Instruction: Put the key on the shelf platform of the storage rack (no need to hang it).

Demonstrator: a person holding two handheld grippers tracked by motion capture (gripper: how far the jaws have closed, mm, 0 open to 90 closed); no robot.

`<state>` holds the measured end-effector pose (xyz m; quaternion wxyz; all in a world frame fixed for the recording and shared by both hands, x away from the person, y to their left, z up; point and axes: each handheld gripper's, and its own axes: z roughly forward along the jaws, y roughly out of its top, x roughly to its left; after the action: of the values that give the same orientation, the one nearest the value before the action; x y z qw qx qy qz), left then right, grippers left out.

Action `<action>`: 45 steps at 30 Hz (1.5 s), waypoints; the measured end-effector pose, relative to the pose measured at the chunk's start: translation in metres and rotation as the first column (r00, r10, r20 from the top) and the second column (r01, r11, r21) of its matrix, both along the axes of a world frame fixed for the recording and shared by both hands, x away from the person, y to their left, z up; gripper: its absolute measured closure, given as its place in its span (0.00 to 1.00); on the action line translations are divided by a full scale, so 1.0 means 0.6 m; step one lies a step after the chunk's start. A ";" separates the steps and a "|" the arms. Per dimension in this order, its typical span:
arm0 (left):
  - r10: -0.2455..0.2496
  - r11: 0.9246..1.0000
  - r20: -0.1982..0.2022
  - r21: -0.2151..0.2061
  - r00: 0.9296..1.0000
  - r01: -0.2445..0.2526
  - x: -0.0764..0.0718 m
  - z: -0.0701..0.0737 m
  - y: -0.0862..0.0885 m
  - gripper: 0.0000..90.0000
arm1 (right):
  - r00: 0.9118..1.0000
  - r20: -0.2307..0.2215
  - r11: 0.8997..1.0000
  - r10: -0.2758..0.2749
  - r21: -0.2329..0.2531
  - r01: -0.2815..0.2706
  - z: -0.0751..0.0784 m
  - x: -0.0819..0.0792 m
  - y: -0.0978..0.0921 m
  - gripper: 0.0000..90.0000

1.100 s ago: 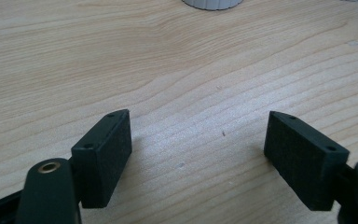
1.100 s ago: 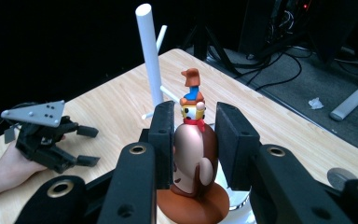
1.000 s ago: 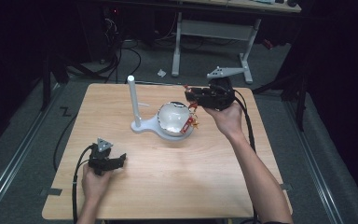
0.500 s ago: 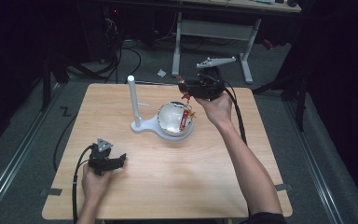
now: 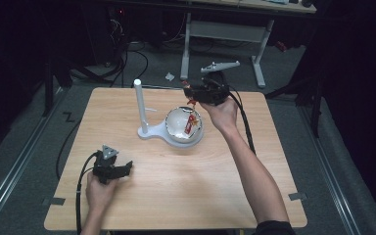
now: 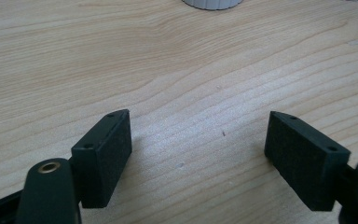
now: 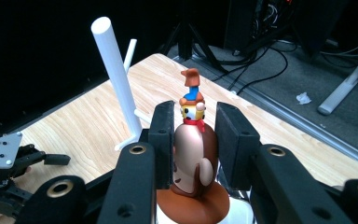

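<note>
A small toy figure (image 7: 191,154) with a brown body, yellow head and orange hat stands upright between the jaws of my right gripper (image 7: 193,116), which is shut on it. From the high view my right gripper (image 5: 188,93) holds the figure (image 5: 192,122) over the white bowl (image 5: 176,128) of a stand. I cannot tell whether the figure touches the bowl. The stand's tall white post (image 5: 138,105) rises left of the bowl and is the white post (image 7: 116,74) beyond the jaws. My left gripper (image 5: 126,168) rests open on the wooden table (image 5: 186,186) at the near left, with bare wood between its jaws (image 6: 198,140).
The bowl's white base (image 6: 212,3) lies well beyond the left gripper's jaws. Behind the table a desk frame (image 5: 225,29) stands on the dark floor, with cables (image 5: 127,58) at the far left. The right forearm (image 5: 254,181) crosses the table's right side.
My right gripper has carried the figure leftward, from the bowl's right edge to over the bowl. The left gripper has stayed still and open.
</note>
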<state>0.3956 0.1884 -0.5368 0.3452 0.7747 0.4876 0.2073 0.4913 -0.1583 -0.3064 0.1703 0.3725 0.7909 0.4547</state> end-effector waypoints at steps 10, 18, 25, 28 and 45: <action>0.000 1.000 0.000 0.001 1.000 0.000 0.000 0.000 0.000 0.26 | 0.999 -0.034 1.000 -0.006 0.006 0.006 -0.032 0.008 0.002 0.77; -0.001 1.000 0.000 0.001 1.000 0.001 0.000 0.000 0.000 0.26 | 0.999 -0.044 1.000 -0.019 0.001 0.019 -0.047 0.012 0.003 0.77; -0.001 1.000 0.000 0.002 1.000 0.001 0.000 0.000 0.000 0.26 | 0.997 -0.057 0.999 -0.045 0.007 0.046 -0.073 0.017 0.000 0.77; -0.002 1.000 -0.003 0.004 1.000 0.002 0.000 0.000 0.000 0.26 | 0.997 -0.065 0.999 -0.053 0.007 0.054 -0.082 0.020 -0.002 0.77; 0.000 1.000 0.001 0.003 1.000 0.000 -0.001 0.000 -0.001 0.26 | 0.992 -0.102 0.997 -0.071 -0.009 0.071 -0.114 0.029 0.001 0.77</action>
<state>0.3953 0.1881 -0.5368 0.3441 0.7752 0.4871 0.2085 0.5088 -0.1576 -0.3746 0.1468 0.4228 0.7860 0.4264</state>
